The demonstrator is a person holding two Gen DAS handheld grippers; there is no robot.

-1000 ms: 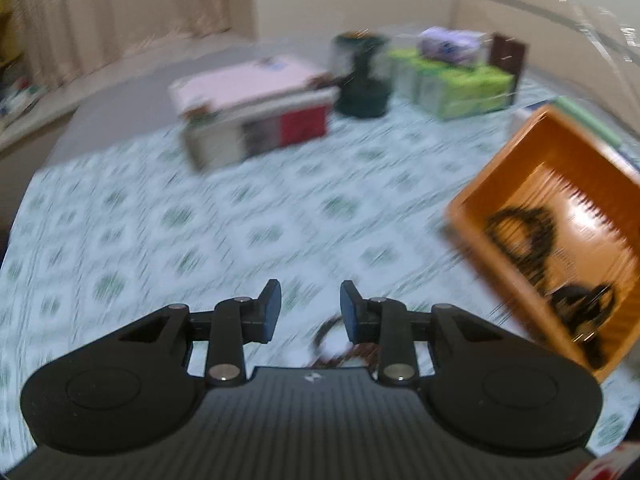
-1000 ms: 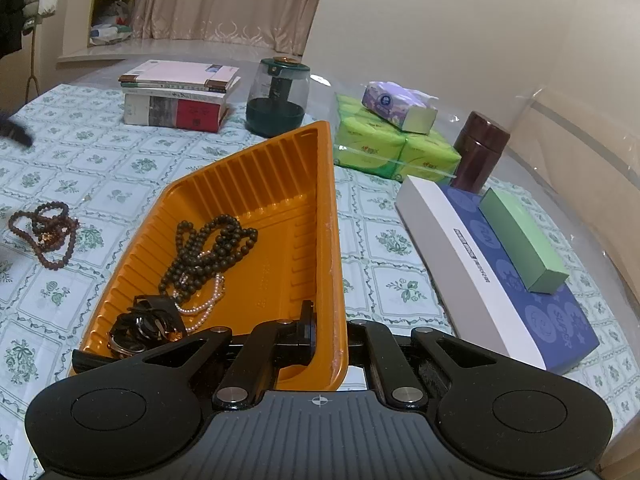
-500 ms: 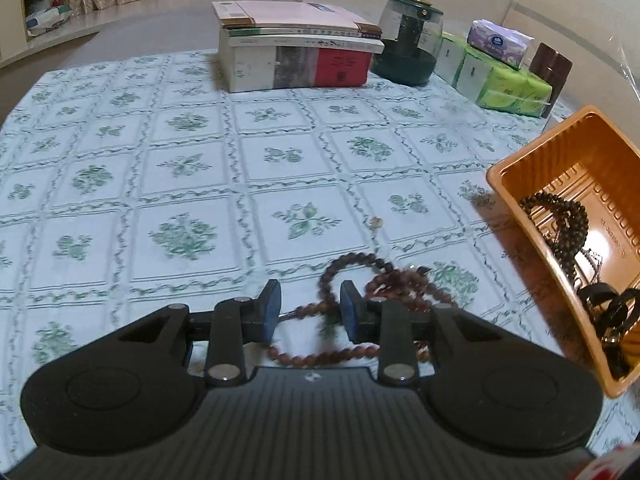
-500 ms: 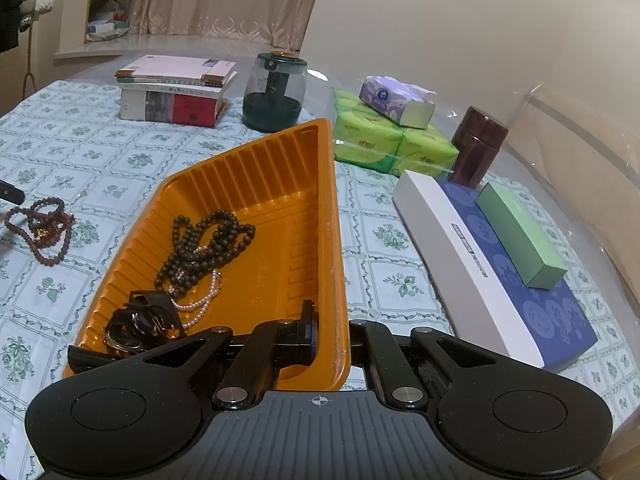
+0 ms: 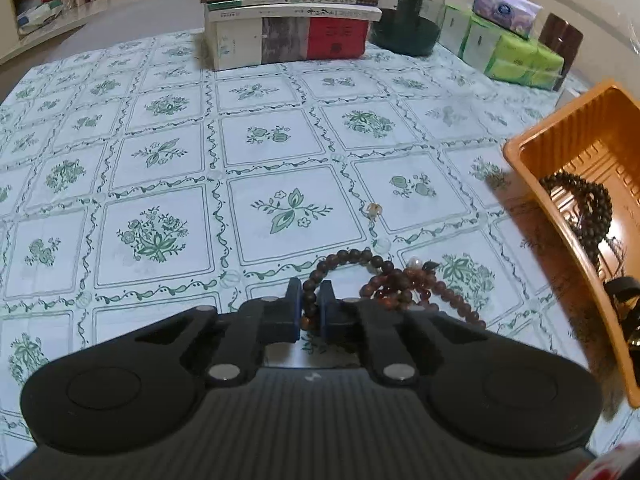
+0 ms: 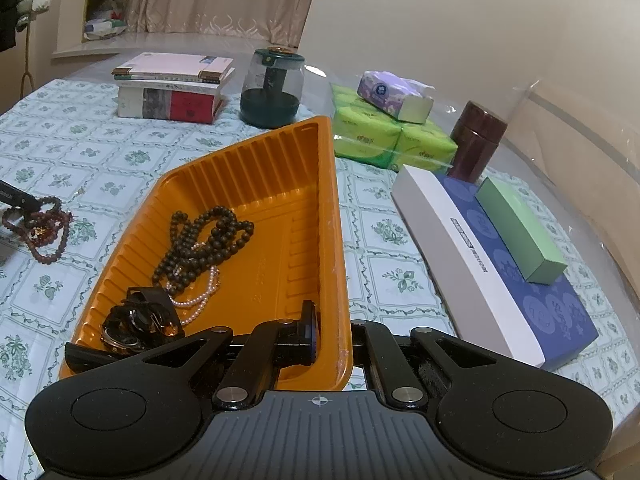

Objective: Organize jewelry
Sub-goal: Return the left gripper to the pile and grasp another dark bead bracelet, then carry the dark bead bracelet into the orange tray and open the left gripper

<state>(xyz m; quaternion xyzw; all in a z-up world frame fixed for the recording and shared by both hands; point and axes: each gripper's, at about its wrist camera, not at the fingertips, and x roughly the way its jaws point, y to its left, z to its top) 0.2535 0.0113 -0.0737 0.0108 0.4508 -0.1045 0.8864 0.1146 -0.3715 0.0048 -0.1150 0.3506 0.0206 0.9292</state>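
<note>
Floral tablecloth (image 5: 168, 184): broad bare stretch ahead. Left gripper (image 5: 310, 308) clamped on reddish bead strand (image 5: 404, 280), trailing rightward toward orange tray (image 6: 280, 200); right gripper (image 6: 334, 344) clamps tray's rim.

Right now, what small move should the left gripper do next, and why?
Probably lift straight up a little. The left gripper has just closed its fingers on the reddish bead strand, which lies on the tablecloth; the right gripper holds the orange tray ready beside it.

Honestly I can't read anything here. The book spines (image 5: 292, 36), the tissue pack (image 6: 394, 94) logo and the strip on the long blue-and-white box (image 6: 472, 248) all carry print, just too small and blurry.
</note>
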